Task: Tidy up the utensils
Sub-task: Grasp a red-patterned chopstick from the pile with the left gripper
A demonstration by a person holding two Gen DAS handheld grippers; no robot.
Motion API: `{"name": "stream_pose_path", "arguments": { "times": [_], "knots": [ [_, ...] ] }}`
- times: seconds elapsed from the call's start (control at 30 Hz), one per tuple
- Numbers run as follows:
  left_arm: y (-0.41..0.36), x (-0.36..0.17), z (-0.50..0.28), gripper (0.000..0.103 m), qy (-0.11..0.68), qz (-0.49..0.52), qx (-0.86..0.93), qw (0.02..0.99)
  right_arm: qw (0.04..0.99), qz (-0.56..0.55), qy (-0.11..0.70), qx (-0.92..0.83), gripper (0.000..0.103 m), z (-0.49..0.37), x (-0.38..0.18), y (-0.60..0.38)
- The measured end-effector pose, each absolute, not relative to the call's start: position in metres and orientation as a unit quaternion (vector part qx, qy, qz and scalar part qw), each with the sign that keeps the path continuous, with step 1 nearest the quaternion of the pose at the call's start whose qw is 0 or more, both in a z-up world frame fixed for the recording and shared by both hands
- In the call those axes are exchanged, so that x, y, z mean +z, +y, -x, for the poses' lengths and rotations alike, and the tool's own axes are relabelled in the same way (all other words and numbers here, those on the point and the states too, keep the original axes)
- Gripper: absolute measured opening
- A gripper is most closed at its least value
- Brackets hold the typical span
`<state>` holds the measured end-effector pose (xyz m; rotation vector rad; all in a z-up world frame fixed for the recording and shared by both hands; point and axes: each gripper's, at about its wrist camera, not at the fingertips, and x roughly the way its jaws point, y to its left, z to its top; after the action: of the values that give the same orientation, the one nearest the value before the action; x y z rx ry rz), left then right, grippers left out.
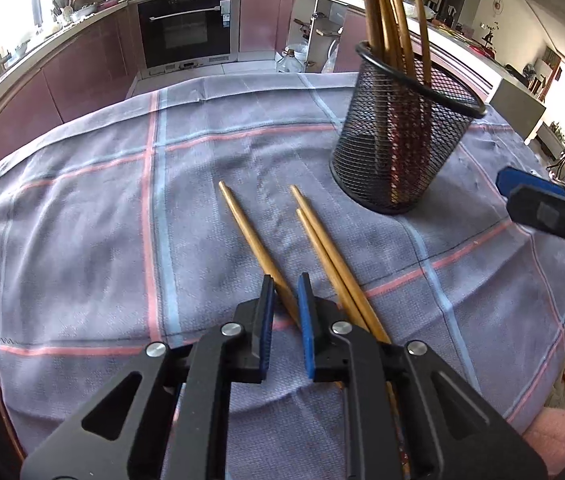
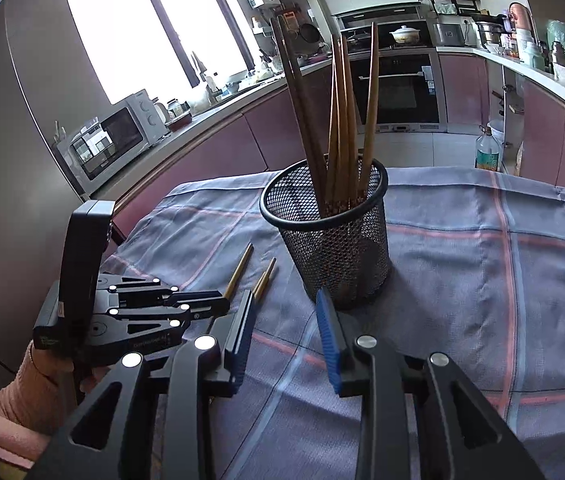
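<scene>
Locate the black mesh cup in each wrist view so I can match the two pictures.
Left wrist view: the black mesh cup stands upper right of centre, beyond the loose chopsticks lying on the cloth.
Right wrist view: the cup stands at centre, just beyond the right gripper.
Shared landmark: the built-in oven on the far kitchen wall.

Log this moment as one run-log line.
left tool: closed on leftmost chopstick | right tool: open, empty | two chopsticks on tablecloth | mesh cup: holds chopsticks
</scene>
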<state>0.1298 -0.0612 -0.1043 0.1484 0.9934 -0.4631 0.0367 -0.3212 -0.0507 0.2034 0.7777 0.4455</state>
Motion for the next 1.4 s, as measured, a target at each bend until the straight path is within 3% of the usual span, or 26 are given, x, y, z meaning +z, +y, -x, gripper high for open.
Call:
{"name": "stream_pose_path", "arguments": {
  "times": [0.17,0.33,0.6,1.2,1.4],
  "knots": [
    [-0.061,-0.104,-0.145,0.021,0.478,-0.076,-0.218,0.847,0.891,-0.094,0.386,0.22,0.032,-0.036,-0.059,-0.315],
    [-0.062,-0.107,-0.161,0.021,0.489,-0.072,-0.221,0.841,0.886,-0.095,0.395,0.224,0.033,-0.035,-0.065,-0.313],
    [-0.061,-0.107,-0.168,0.007,0.494,-0.066,-0.213,0.84,0.882,-0.099,0.402,0.226,0.033,-0.034,-0.07,-0.313],
    [-0.076,-0.106,-0.155,0.007,0.486,-0.103,-0.214,0.841,0.877,-0.101,0.409,0.229,0.033,-0.031,-0.076,-0.31],
    [-0.065,-0.075,-0.141,0.007,0.45,-0.073,-0.226,0.861,0.878,-0.103,0.407,0.23,0.033,-0.029,-0.076,-0.311]
  ]
}}
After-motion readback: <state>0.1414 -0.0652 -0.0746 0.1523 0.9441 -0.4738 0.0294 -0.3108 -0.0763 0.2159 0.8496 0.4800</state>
